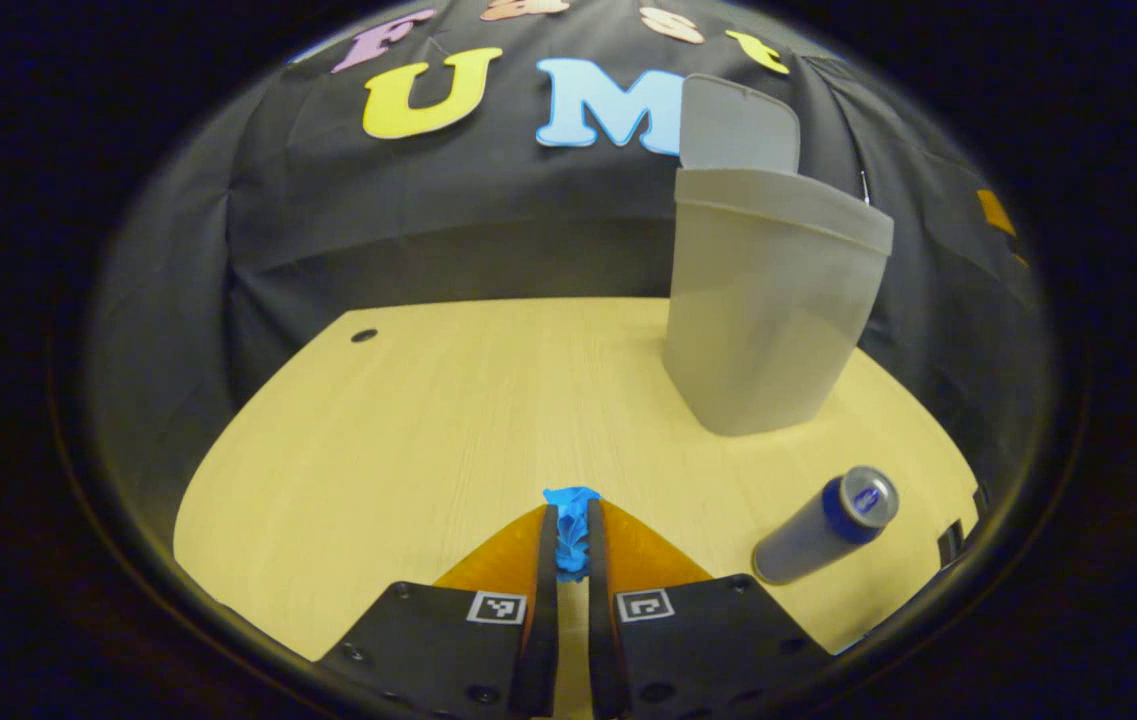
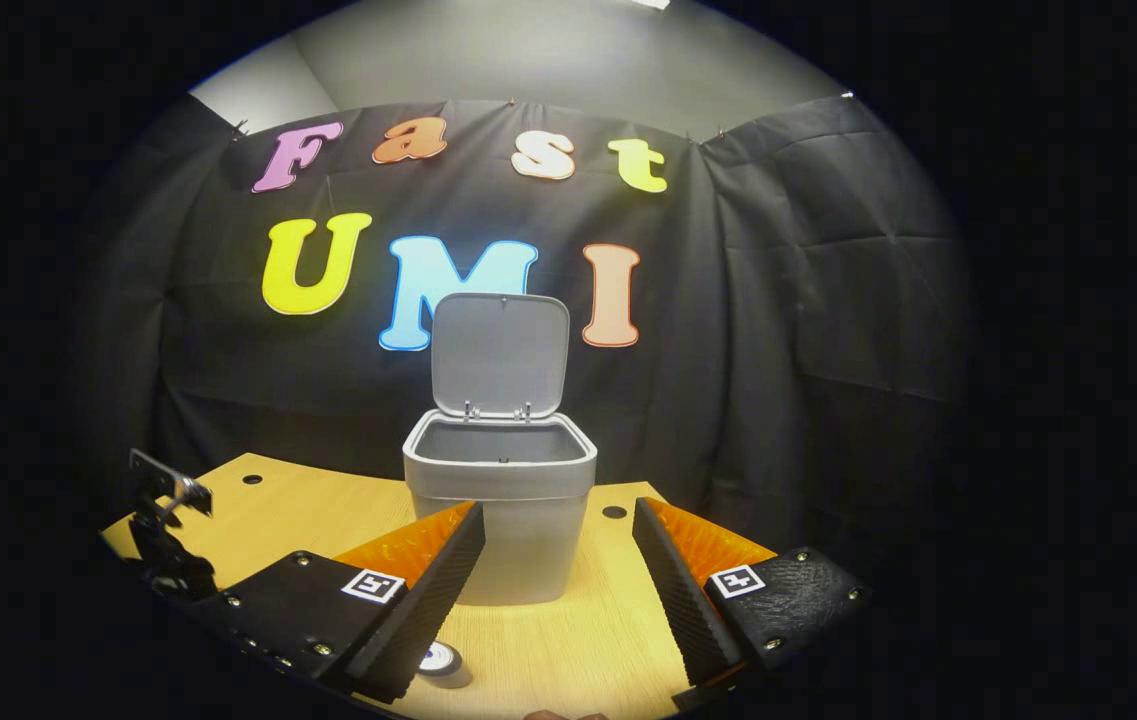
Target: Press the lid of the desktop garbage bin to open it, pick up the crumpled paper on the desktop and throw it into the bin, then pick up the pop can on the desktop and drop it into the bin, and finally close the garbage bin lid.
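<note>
Blue crumpled paper sits pinched between the fingers of our left gripper, which are clenched on it from both sides with only a thin gap left between them, the wad poking out past their tips at 12 o'clock. Beneath them lies the pale wooden desk. Out at 3 o'clock from that grasp, in the left gripper view, we see the pop can lying on its side on the desk, its silver top turned up and to the right, well apart from the paper. Farther off at 1 o'clock stands the grey garbage bin, upright on the desk, with its lid swung up behind it. A small dark hole marks the desk at 11 o'clock. In the right gripper view, the fingers of our right gripper are spread wide and released, holding nothing, and the bin stands between them and beyond, at 12 o'clock, its mouth open and its lid raised upright on the rear hinge. Just beside the tip of the finger on the left, at 7 o'clock, the end of the can peeks out on the desk. At 9 o'clock a dark metal fixture rises at the desk edge; we cannot tell what it is.
</note>
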`<state>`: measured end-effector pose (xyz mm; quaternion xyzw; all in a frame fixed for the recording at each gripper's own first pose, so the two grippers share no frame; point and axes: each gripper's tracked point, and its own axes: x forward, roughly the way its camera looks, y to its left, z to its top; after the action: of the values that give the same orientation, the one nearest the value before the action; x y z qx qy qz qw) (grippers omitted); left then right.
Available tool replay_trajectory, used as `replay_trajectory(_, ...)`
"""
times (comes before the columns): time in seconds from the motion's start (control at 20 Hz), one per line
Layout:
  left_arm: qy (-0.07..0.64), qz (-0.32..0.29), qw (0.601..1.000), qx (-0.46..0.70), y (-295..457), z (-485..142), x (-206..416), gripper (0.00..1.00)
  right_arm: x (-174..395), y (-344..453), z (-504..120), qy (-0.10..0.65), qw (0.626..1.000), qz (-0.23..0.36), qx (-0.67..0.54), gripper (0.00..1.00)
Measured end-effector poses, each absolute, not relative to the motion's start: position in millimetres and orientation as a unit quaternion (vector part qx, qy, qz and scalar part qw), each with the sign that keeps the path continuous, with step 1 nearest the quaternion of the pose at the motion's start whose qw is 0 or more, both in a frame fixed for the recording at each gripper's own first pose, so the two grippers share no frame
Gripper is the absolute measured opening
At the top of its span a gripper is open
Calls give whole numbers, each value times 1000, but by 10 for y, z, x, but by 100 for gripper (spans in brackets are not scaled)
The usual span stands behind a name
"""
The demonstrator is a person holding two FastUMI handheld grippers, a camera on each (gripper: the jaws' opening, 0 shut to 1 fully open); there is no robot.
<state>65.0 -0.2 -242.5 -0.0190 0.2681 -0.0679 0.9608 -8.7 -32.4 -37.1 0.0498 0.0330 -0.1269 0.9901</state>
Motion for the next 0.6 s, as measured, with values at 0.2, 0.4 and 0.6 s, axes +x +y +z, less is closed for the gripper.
replay_trajectory(0.2,201,-94,975,-27,-272,-1804,908,18,-108,-348,-304,25,990,-135,40,96)
replay_trajectory(0.4,149,-127,979,-55,-577,-1278,1159,18,-140,-420,-241,22,988,-150,34,96)
replay_trajectory(0.6,102,-151,982,-54,-828,-813,1417,18,-187,-528,-266,26,985,-169,29,95)
